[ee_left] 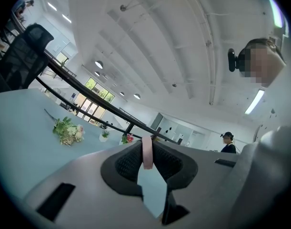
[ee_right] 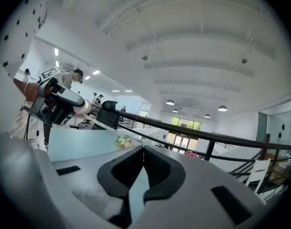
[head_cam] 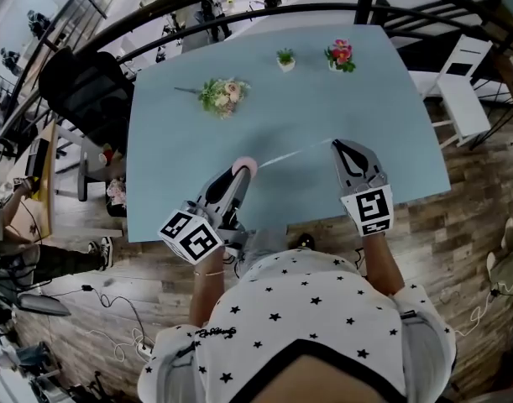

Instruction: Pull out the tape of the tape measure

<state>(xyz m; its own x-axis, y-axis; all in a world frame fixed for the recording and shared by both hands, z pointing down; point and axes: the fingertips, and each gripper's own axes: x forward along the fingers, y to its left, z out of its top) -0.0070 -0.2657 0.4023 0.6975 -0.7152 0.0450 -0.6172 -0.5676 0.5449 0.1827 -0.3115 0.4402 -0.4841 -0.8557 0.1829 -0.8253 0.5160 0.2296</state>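
One round pink tape measure (head_cam: 245, 167), one thin pale tape (head_cam: 290, 154), smooth blue table (head_cam: 390, 99).
Left gripper (head_cam: 241, 172) clamps the disc; right gripper (head_cam: 334, 144) pinches the tape's end.

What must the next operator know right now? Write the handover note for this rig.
Left gripper: shut on the pink tape measure, over the near part of the blue table.
Right gripper: jaws together, pinching the end of the tape.
Done: a stretch of tape is out, spanning the gap between the two grippers.
Left: if more tape is wanted, draw the grippers further apart with both grips firm.
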